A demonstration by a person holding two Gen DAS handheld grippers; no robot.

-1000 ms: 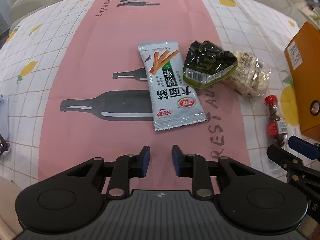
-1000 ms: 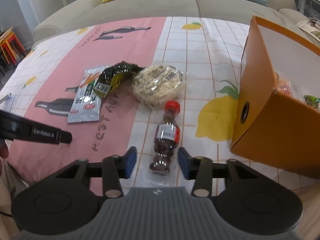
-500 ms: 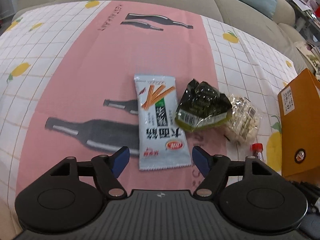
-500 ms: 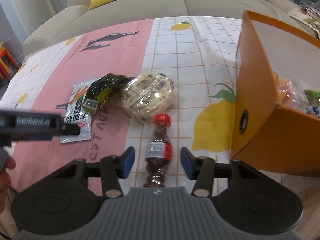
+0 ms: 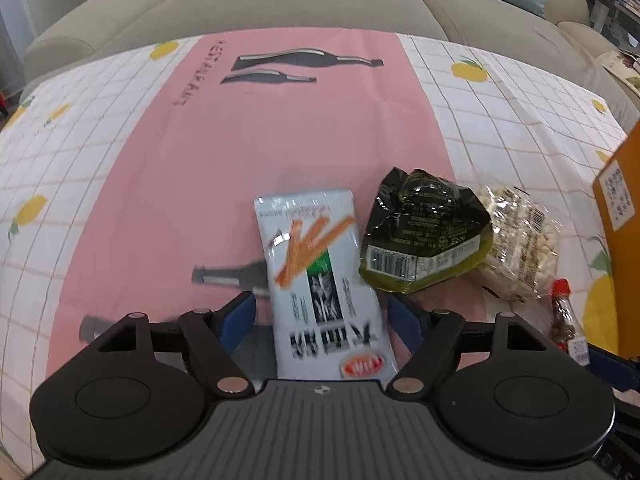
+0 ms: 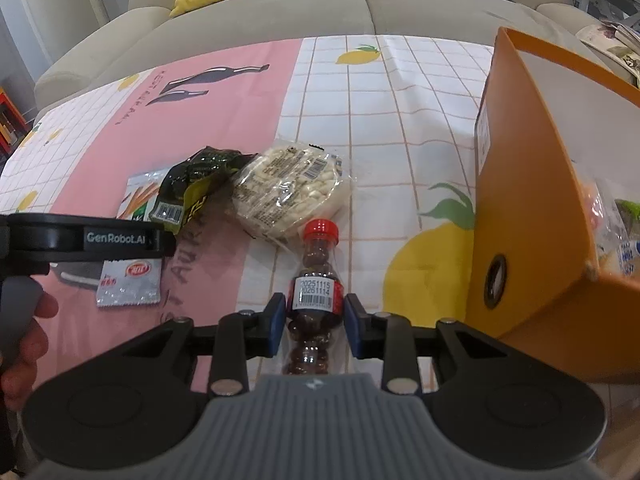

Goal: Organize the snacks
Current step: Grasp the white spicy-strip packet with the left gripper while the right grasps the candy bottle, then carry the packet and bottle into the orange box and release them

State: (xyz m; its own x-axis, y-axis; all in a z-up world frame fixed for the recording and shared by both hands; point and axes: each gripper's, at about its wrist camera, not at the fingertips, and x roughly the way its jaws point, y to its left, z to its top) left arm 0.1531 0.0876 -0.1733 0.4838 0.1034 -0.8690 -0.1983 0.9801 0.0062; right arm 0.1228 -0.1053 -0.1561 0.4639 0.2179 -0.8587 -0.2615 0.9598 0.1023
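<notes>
While right tongs (image 6: 315, 322) grip the bottle (image 6: 316, 300), opening left tongs (image 5: 322, 316) astride the white packet (image 5: 320, 280), green packet (image 5: 420, 236) alongside.

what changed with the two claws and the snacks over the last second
The left claw spread from nearly shut to wide and moved forward over the white stick-snack packet, which now lies between its fingers, not gripped; its jaws are opening. The right claw closed onto the small red-capped bottle, pads now against its label. The dark green packet, rice-cracker bag and orange box stayed put.
</notes>
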